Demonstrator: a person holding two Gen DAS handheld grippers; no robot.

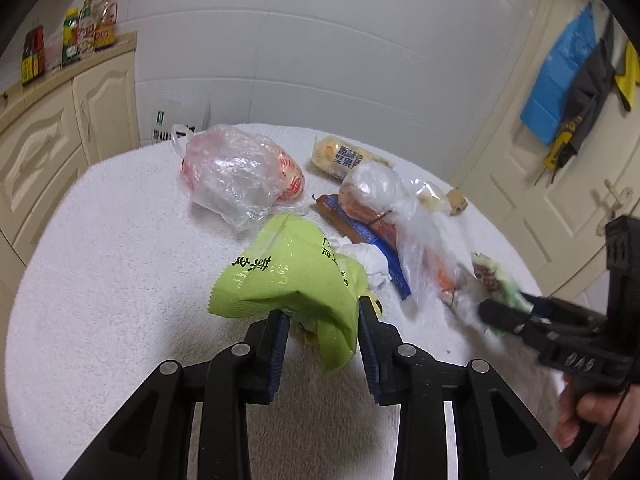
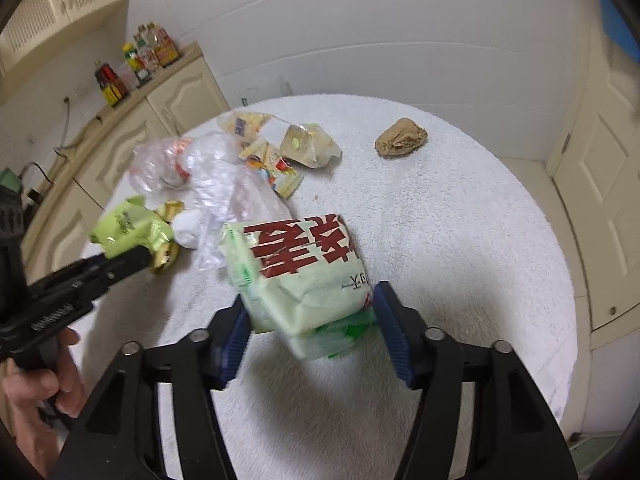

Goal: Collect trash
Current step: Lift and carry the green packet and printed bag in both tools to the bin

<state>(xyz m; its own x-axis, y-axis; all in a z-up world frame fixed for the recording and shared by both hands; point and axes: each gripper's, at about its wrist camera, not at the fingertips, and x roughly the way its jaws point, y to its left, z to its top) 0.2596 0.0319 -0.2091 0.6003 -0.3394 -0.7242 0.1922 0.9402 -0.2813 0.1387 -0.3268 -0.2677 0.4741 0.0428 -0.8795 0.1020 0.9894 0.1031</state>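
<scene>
While the left tongs (image 1: 324,320) clench a lime wrapper (image 1: 292,276), the right tongs (image 2: 310,316) grip a pale green packet (image 2: 304,276) above the white bench (image 2: 460,220)

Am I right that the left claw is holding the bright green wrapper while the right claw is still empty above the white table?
Not quite: the right claw is not empty; the right wrist view shows it gripping a pale green packet with red lettering. The left claw does hold the bright green wrapper above the white table.

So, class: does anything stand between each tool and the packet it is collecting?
Nothing visible. The left tool is shut on the lime-green packet; the right tool grips the pale green packet.
</scene>
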